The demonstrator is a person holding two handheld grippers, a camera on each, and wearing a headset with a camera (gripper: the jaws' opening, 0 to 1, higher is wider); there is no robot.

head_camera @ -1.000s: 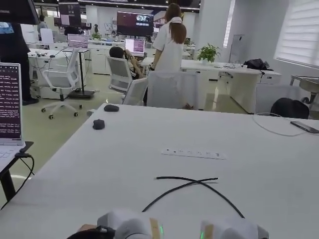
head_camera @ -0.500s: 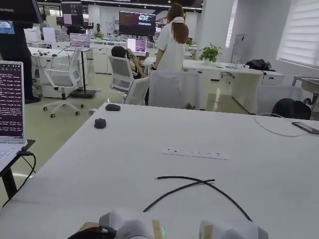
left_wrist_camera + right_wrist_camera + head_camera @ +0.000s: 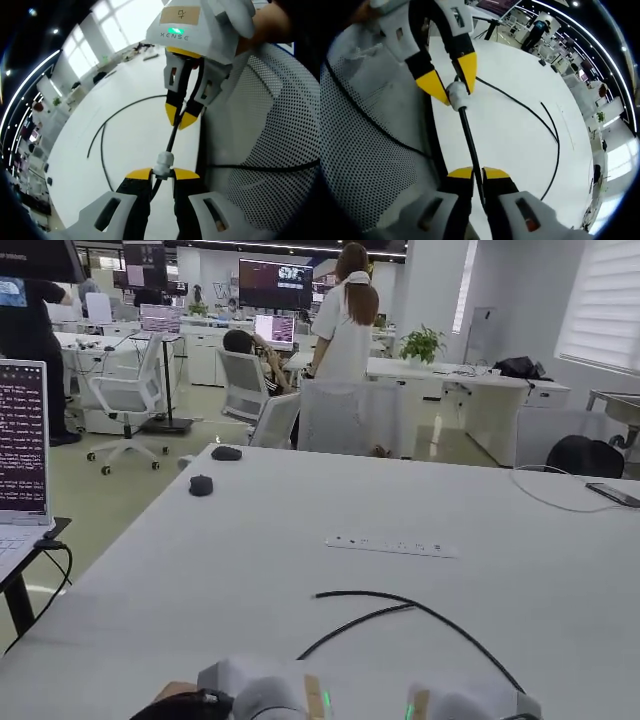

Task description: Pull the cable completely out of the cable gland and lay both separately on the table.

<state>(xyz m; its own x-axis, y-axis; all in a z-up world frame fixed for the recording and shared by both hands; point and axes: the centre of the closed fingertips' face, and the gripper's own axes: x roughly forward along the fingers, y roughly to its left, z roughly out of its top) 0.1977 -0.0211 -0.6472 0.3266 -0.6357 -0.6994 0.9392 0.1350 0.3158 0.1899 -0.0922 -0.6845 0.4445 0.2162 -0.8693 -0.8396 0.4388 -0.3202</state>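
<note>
In the left gripper view my left gripper [image 3: 162, 173] is shut on the white cable gland [image 3: 163, 165]. The black cable [image 3: 172, 137] runs out of the gland to my right gripper [image 3: 180, 114], which is clamped on it a short way off. In the right gripper view my right gripper [image 3: 477, 174] is shut on the cable [image 3: 467, 132]. Beyond it the left gripper [image 3: 452, 84] holds the gland [image 3: 457, 95]. The rest of the cable [image 3: 420, 607] curves loose over the white table [image 3: 250, 540]. Both grippers hang off the table's near edge.
A white power strip [image 3: 390, 547] lies beyond the cable. Two dark mice [image 3: 201, 485] sit at the far left corner. A laptop [image 3: 22, 440] stands on a side stand at left. A phone [image 3: 612, 495] lies far right. A mesh chair back [image 3: 270, 115] is under the grippers.
The loose cable on the table has slid toward me and to the right. Its two strands, crossed a second ago, now lie apart. The head camera has shifted slightly.
</note>
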